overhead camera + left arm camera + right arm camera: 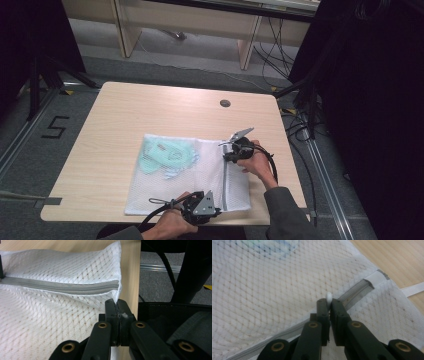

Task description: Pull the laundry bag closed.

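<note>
A white mesh laundry bag [200, 175] lies flat on the wooden table [125, 115], with a mint-green garment [165, 155] inside its far left part. A grey zipper [226, 185] runs along the bag's right side. My left gripper [217, 210] is at the front edge, shut on the bag's corner [117, 293] beside the zipper's end [110, 285]. My right gripper [229, 150] is at the zipper's far end, shut on the white zipper pull [328, 296]. The right gripper view shows the zipper [359, 288], the mesh [274, 282] and the garment [269, 245] beyond the right gripper [328, 302]. The left gripper [117, 303] has white fabric pinched between its jaws.
A round cable hole [225, 103] sits at the table's far side. Cables [300, 125] and black stand legs [305, 90] crowd the floor to the right. A "5" mark [54, 127] is on the floor at left. The table's front edge [100, 217] runs by my left hand.
</note>
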Demonstrator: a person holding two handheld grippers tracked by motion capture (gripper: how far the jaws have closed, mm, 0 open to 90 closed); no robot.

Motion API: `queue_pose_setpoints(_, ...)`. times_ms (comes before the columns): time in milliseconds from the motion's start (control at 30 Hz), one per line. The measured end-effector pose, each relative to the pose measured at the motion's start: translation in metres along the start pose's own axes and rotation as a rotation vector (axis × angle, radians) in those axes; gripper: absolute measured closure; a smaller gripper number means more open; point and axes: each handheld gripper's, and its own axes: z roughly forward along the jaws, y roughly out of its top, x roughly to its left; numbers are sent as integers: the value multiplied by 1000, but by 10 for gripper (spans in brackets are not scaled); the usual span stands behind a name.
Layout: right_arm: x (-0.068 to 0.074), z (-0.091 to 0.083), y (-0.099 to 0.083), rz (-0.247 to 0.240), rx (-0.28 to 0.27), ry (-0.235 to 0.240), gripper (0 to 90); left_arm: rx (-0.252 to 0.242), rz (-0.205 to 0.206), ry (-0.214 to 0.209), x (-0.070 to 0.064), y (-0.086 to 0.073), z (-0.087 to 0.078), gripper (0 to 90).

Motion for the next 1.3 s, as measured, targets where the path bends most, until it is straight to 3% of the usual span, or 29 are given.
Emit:
queue_pose_setpoints(200,-2,1,0,2,-23,-4,863,-4,1,4,-1,0,0,889)
queue_pose_setpoints(233,-2,1,0,4,-21,15,863,-4,0,2,-1,0,0,889)
queue_pose_setpoints(267,-2,1,0,13,-23,-3,863,9,13,5,0,0,-1,889)
queue_pose_setpoints(333,-4,-1,0,22,-3,-3,863,-3,1,0,-1,0,0,889)
queue_pose_setpoints(433,-6,2,1,12,-27,1,863,0,0,-5,0,0,0,889)
queue_pose_setpoints(467,-5,2,1,20,-23,-18,863,-3,1,0,-1,0,0,889)
queue_pose_setpoints(667,-9,4,5,-17,-16,-3,863,11,8,-1,1,0,-1,889)
queue_pose_setpoints(700,-6,4,4,21,-22,-9,863,11,9,-2,0,0,-1,889)
queue_pose_setpoints(800,-9,2,6,5,-12,-23,863,9,10,1,-1,0,0,889)
queue_pose_setpoints(900,-9,4,6,32,-21,-18,863,8,10,1,-1,0,0,889)
queue_pose_setpoints(1033,-13,3,7,0,-15,-28,863,9,9,0,-1,0,0,889)
queue_pose_setpoints(1067,-12,4,7,19,-7,-36,863,-1,-1,-3,-1,0,0,889)
queue_pose_setpoints(1300,-16,6,7,26,-33,-38,863,12,11,-13,-3,0,1,889)
